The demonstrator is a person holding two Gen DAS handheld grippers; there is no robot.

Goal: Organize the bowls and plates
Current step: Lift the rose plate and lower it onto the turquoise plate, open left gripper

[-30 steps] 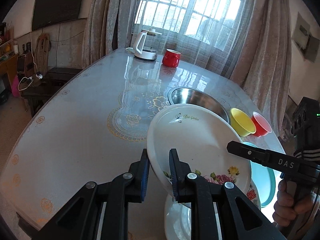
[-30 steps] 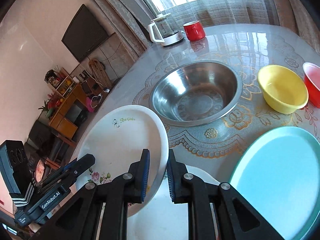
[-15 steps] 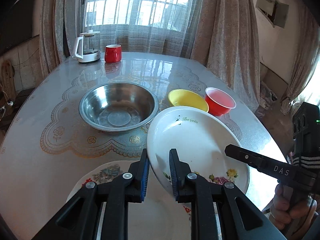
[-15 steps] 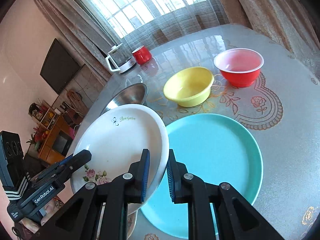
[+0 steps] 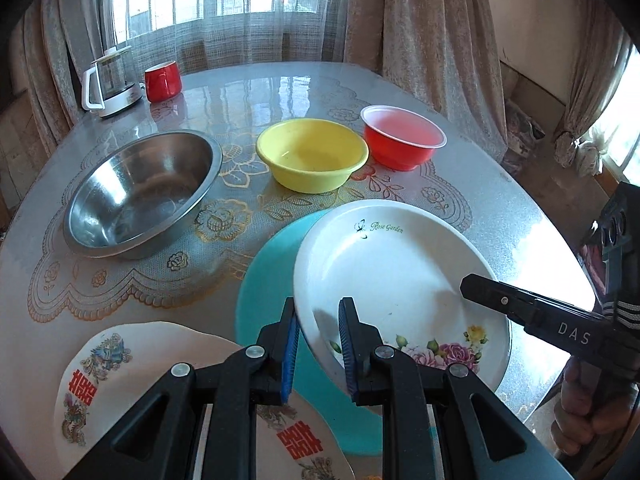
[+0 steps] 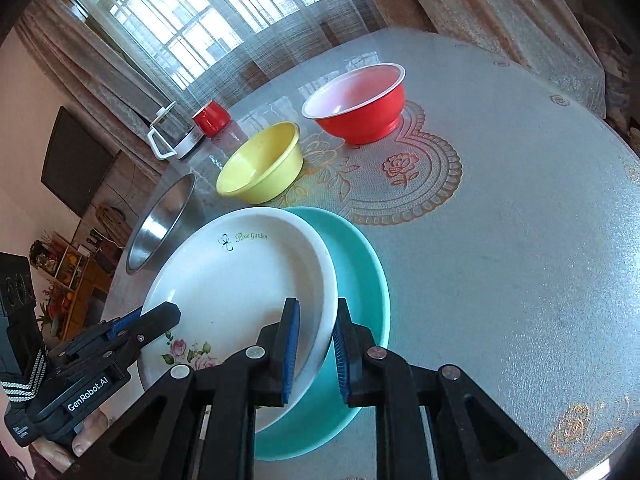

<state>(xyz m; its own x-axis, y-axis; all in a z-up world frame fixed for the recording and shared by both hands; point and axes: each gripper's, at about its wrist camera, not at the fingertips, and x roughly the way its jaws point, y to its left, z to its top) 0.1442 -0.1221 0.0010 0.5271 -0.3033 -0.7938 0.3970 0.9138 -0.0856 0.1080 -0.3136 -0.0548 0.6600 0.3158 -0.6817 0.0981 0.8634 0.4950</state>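
Both grippers hold a white "Rose Garden" plate [image 5: 394, 276] by opposite rims, just over a teal plate [image 5: 268, 280]. My left gripper [image 5: 318, 346] is shut on its near rim in the left wrist view. My right gripper [image 6: 314, 346] is shut on its rim in the right wrist view, where the white plate [image 6: 240, 280] covers much of the teal plate [image 6: 360, 280]. A cream patterned plate [image 5: 132, 372] lies at the near left. A steel bowl [image 5: 140, 192], a yellow bowl [image 5: 312, 154] and a red bowl [image 5: 402, 136] stand behind.
A white kettle [image 5: 110, 82] and a red mug [image 5: 162, 80] stand at the table's far end by the curtained window. The table's right edge [image 5: 560, 236] is close to the plates. In the right wrist view a shelf [image 6: 68, 268] stands beyond the table.
Both grippers carried the white plate to the right, from over the cream plate to over the teal plate, and brought it lower.
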